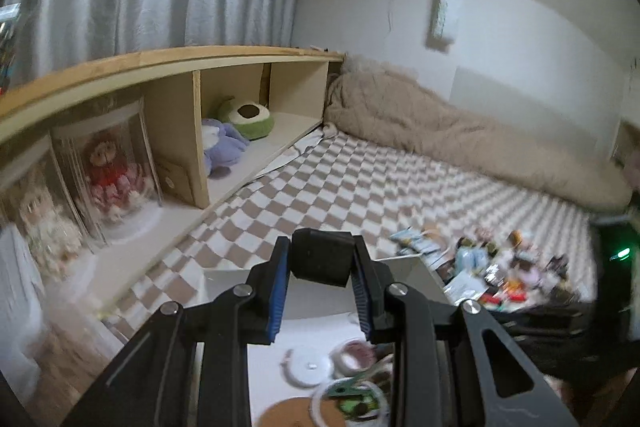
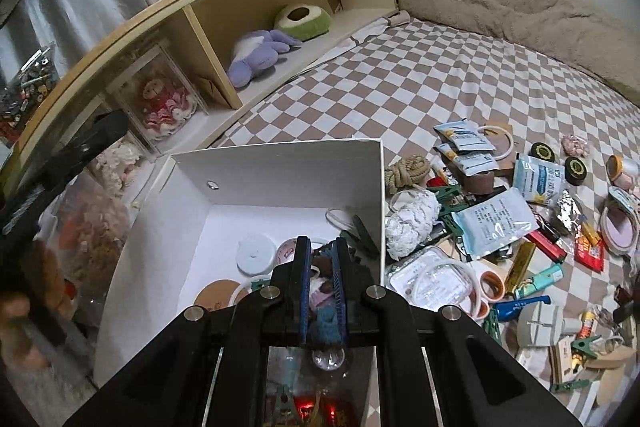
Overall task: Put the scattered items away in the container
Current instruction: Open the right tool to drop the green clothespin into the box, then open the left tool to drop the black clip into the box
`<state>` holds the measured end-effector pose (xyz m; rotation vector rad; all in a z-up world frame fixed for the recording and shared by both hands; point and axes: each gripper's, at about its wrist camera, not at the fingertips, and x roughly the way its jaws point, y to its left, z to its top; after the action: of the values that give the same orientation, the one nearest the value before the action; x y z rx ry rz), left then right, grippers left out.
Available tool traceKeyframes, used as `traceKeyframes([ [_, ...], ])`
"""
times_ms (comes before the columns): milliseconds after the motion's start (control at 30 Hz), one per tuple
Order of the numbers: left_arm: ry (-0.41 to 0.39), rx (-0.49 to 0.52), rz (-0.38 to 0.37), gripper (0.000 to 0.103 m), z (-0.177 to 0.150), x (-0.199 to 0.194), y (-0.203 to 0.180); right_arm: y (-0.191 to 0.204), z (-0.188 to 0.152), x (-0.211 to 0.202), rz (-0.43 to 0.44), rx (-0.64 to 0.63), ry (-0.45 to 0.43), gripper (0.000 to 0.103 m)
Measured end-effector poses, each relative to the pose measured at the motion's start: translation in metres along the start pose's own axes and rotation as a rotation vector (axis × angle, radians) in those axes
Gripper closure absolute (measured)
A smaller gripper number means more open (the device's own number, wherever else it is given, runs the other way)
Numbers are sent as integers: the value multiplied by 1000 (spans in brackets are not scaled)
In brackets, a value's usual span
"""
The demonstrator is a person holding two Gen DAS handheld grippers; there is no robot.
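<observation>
Claws first: the left claw (image 1: 320, 263) pinches a black block (image 1: 322, 257) at lower centre, above the white box (image 2: 280, 167). The right claw (image 2: 320, 267) is pressed together on a small blue-and-brown trinket (image 2: 325, 319) over the box interior. Best lower each well inside the walls before letting go; scattered items (image 2: 500, 227) remain on the bed at right.

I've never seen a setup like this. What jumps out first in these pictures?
Probably the white box on the checkered bedspread, already holding some small things, with a jumble of packets, clips and lighters spread out to its right. Next, the left gripper, its jaws clamped on a black block above the box. Behind, a wooden shelf holds a purple plush toy.
</observation>
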<state>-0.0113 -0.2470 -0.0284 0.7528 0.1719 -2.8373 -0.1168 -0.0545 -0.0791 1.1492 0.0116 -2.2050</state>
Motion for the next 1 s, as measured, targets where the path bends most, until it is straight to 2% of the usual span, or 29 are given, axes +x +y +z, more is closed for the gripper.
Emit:
traceKeyframes([
  [100, 56, 57, 26, 74, 4, 11, 5, -2, 0, -4, 9, 12, 0, 93],
  [500, 296, 216, 35, 74, -3, 63, 11, 16, -1, 6, 28, 0, 50, 92],
  [600, 344, 246, 73, 74, -8, 77, 13, 22, -1, 10, 17, -13, 64, 92],
  [800, 444, 272, 100, 74, -21, 101, 21, 32, 2, 22, 8, -24, 90, 92],
  [1000, 492, 273, 88, 74, -33, 111, 23, 41, 0, 29, 12, -34, 105, 92],
])
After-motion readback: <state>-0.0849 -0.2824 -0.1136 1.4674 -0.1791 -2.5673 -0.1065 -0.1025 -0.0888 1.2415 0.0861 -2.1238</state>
